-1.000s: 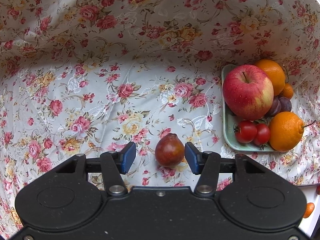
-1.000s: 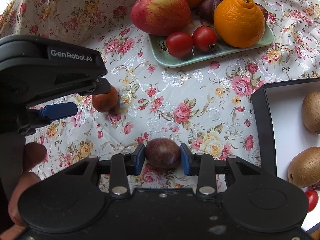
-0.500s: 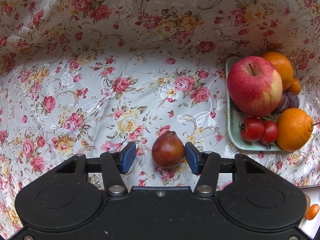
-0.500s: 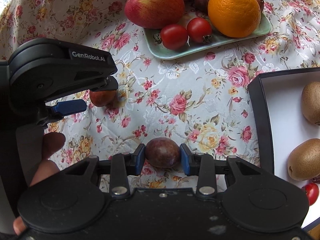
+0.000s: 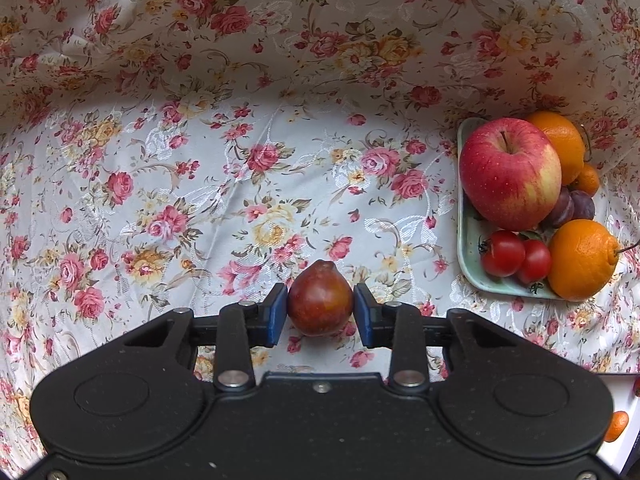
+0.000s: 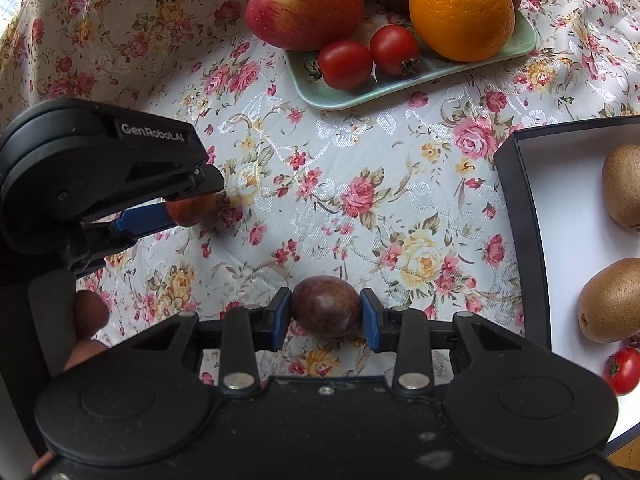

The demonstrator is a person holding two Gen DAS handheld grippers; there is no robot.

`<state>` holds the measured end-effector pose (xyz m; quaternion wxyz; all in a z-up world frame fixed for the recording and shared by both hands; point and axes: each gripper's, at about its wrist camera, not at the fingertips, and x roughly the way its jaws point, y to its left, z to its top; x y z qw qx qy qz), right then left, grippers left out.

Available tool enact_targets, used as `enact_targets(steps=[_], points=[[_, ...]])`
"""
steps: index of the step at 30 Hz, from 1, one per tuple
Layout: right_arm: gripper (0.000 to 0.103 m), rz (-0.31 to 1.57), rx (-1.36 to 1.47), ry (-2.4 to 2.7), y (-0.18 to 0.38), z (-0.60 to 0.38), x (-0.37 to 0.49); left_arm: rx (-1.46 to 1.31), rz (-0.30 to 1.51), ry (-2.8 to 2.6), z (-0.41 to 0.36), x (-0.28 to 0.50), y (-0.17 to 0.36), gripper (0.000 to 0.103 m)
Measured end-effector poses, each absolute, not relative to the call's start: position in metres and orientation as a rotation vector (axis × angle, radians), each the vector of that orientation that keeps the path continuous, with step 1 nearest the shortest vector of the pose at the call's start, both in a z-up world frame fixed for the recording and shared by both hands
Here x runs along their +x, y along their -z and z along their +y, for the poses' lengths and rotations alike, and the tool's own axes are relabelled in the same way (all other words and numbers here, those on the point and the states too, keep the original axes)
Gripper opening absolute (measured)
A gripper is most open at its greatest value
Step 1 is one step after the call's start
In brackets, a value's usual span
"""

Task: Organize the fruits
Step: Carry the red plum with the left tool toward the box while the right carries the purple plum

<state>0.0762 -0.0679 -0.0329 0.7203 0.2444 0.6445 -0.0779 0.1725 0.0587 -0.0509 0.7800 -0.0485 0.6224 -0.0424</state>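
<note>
Both sets of jaws are closed on fruit: the left gripper (image 5: 320, 312) pinches a small reddish-brown pear-shaped fruit (image 5: 319, 304) between its blue pads, and the right gripper (image 6: 325, 318) clamps a dark purple plum (image 6: 325, 306) the same way. Each fruit sits low over the flowered cloth (image 5: 240, 160) on the bench, and whether either has left the cloth I cannot tell. To the far right lies a pale green plate (image 6: 360, 94) that carries a big apple (image 6: 304, 0), a knobbed orange (image 6: 462, 12), two cherry tomatoes (image 6: 346, 64) and some plums (image 5: 572, 206). On the near right stands a dark-walled box (image 6: 524, 232) with kiwis (image 6: 610, 300) and another tomato inside it. By my reading the grasp step is done for both hands, and transport comes next. Since plums already lie on the plate, the plum likely goes there. That move calls for lifting clear of the cloth and setting down in a gap without nudging the round fruit, which could roll
</note>
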Motion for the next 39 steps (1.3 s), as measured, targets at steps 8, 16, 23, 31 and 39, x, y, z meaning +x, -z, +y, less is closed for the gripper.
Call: enact_targets(steps=[8,16,23,31,39], points=[[0.038,1.405,0.477,0.164,0.026,-0.049,0.066,-0.075,1.352,0.075,0.069,0.158,0.039,0.044],[0.038,1.377,0.446,0.157,0.015,-0.038,0.047,-0.036,1.331,0.058,0.081,0.133,0.022,0.044],[0.038,1.364,0.431,0.153,0.006,-0.029,0.022,-0.028,1.312,0.053,0.102,0.104,0.014,0.044],[0.038,1.354,0.428,0.158,0.000,-0.023,-0.004,-0.027,1.301,0.053,0.103,0.088,0.000,0.044],[0.038,1.345,0.446,0.151,-0.005,-0.017,-0.023,-0.047,1.291,0.062,0.113,0.071,-0.008,0.044]])
